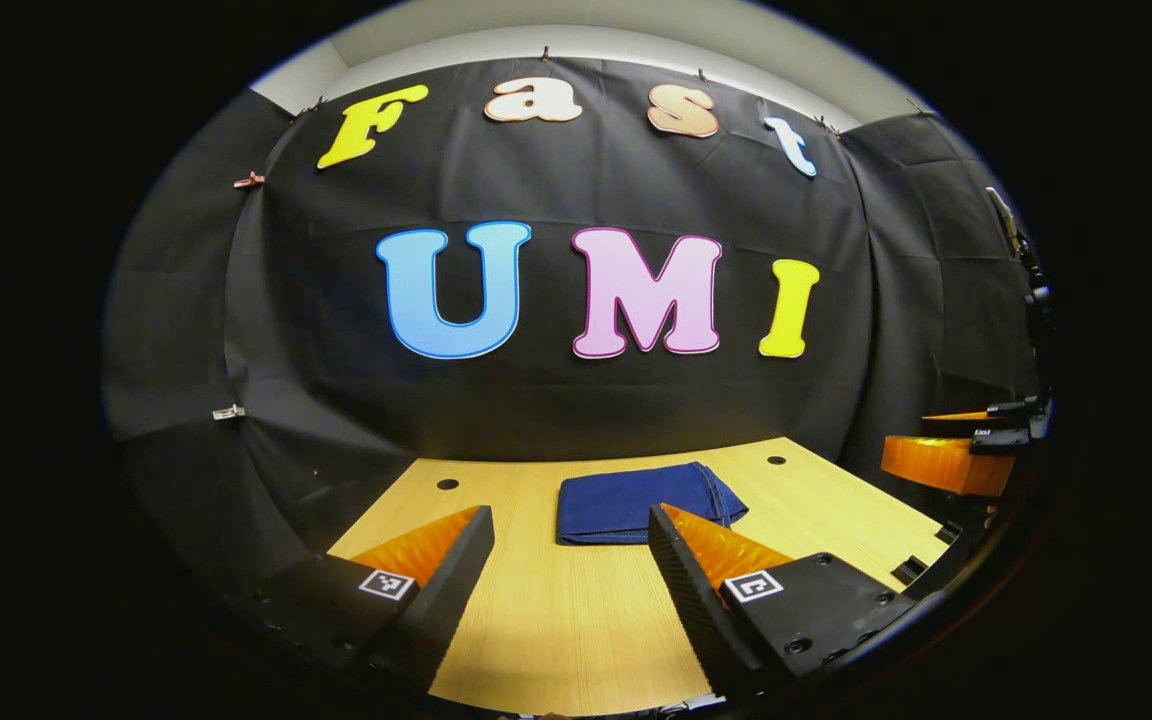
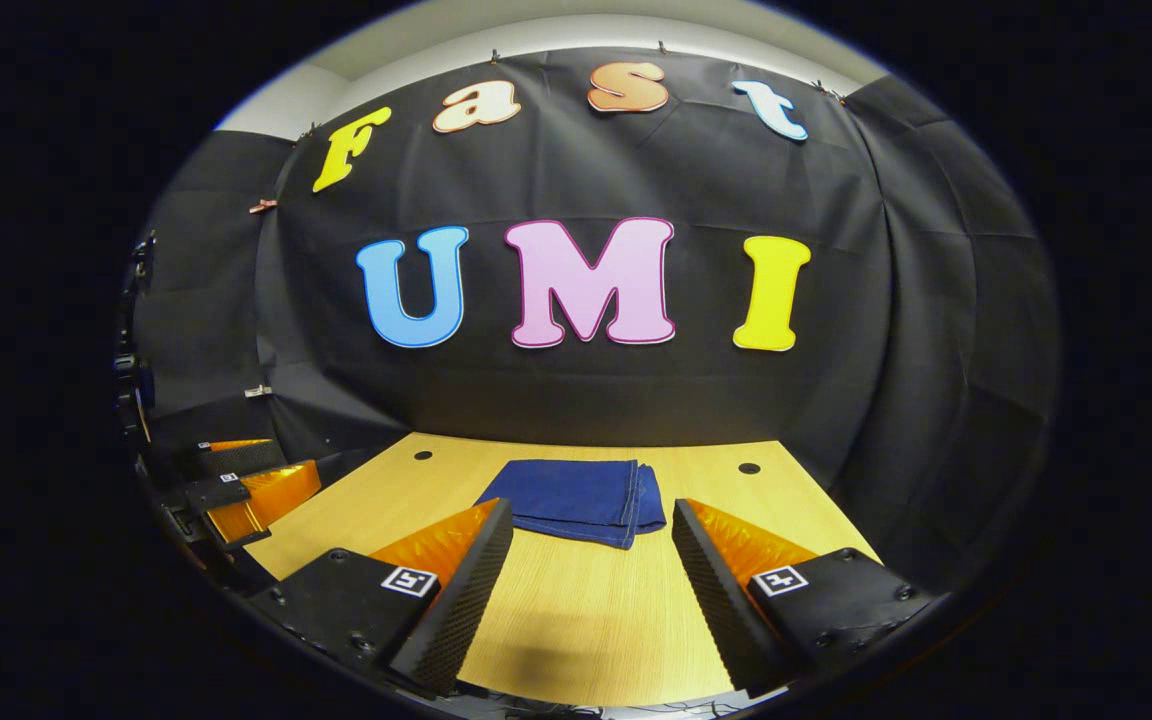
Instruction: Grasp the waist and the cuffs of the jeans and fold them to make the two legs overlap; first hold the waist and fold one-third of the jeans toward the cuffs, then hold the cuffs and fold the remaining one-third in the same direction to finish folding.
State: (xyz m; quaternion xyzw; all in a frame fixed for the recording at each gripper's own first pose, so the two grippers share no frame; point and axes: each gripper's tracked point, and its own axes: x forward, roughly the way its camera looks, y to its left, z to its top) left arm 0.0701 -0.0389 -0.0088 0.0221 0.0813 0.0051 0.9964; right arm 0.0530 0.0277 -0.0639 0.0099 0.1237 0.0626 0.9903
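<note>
The dark blue jeans [image 1: 636,503] lie folded into a compact rectangle on the wooden table [image 1: 556,620], toward its far side. In the right gripper view the same jeans [image 2: 576,497] rest flat, with layered edges at their right side. My left gripper [image 1: 568,535] hovers open above the table's near part, short of the jeans, with nothing between its fingers. My right gripper [image 2: 591,530] is likewise open and holds nothing, a little back from the jeans. The right gripper [image 1: 946,455] also appears at the far right of the left gripper view, and the left gripper [image 2: 246,480] at the far left of the right gripper view.
The wooden table has two small round holes near its back corners [image 1: 447,484] [image 1: 776,461]. The black cloth wall [image 1: 576,400] rises directly behind the table's far edge. A dark stand [image 1: 1031,290] is at the right edge of the left gripper view.
</note>
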